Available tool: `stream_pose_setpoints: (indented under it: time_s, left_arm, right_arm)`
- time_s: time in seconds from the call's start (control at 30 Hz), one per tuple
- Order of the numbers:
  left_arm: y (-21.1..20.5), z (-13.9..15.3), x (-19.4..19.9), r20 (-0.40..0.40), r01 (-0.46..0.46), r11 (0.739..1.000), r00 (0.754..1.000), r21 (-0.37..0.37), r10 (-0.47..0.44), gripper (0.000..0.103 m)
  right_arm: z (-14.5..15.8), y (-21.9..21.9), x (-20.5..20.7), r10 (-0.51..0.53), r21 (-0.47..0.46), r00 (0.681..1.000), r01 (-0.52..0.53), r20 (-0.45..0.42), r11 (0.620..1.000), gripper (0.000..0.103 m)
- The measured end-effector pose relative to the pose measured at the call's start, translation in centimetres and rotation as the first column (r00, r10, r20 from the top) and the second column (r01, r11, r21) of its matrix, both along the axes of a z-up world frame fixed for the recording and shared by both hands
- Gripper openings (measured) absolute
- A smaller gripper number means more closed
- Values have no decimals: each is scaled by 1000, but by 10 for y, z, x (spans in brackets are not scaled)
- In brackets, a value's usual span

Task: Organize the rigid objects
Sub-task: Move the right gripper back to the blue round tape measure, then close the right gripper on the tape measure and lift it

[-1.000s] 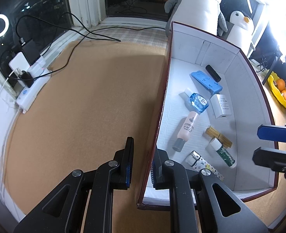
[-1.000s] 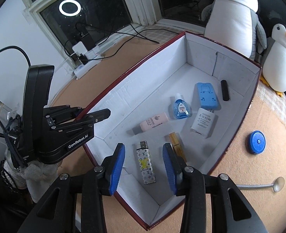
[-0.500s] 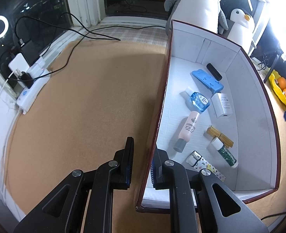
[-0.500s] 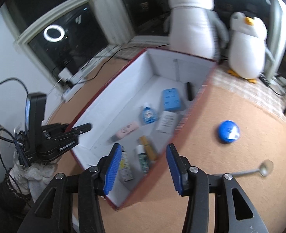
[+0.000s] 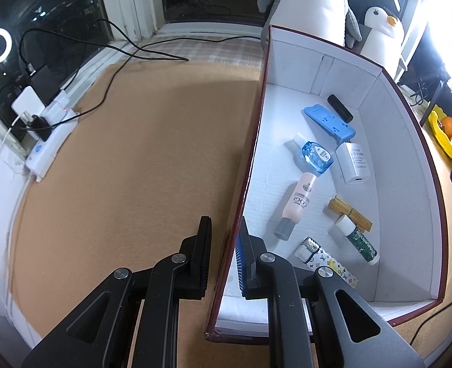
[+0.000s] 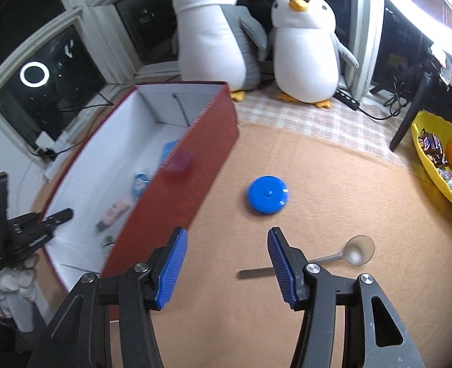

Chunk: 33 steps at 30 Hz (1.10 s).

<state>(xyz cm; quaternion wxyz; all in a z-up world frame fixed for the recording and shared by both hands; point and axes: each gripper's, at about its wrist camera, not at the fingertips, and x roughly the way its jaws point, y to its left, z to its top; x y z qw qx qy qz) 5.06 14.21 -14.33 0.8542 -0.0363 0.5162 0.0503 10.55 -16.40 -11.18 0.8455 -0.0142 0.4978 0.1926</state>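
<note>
Since a second ago the right gripper [image 6: 227,263] has swung away from over the box [image 6: 176,184] and now hangs outside it above the tan bench [image 6: 333,184], its blue-padded fingers [image 6: 170,266] spread wide with nothing between them. The lighter it was looking down on is no longer between its fingers; instead a blue disc [image 6: 267,195] lies on the bench ahead of them, just beside the box's red outer wall, and a spoon [image 6: 333,256] lies near the right finger, its handle passing behind that finger. The left gripper [image 5: 222,254] has not moved: its fingers [image 5: 204,251] straddle the box's near long wall [image 5: 247,165], one outside and one inside, close to the wall; whether they actually press it is hard to tell from this angle. Inside the box [image 5: 410,159] lie a black stick [image 5: 340,109], a blue holder [image 5: 328,121], a blue bottle [image 5: 314,155], a white tube [image 5: 353,165], a pink tube [image 5: 298,204], a gold bar [image 5: 350,213], a green vial [image 5: 357,239] and the patterned lighter [image 5: 327,259], the last partly hidden behind the left gripper's arm. Two plush penguins [image 6: 213,30] stand behind the box, a yellow tray [image 6: 431,159] of oranges sits at the far right, and a power strip [image 5: 46,147] with cables lies by the window.
</note>
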Motion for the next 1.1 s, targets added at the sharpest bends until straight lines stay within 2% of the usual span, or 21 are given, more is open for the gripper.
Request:
stream_pose_setpoints:
  time_s: [0.33,1.1]
  left_arm:
    - [-2,-4,6,-27,0,1000,1000,24,1,14]
    - [-7,-11,14,-61,-9,998,998,65,13,14]
  right_arm:
    - [-36,7,33,6,-69,999,-9,-34,998,51]
    - [-79,23,86,29,-168,997,-41,-74,985,52]
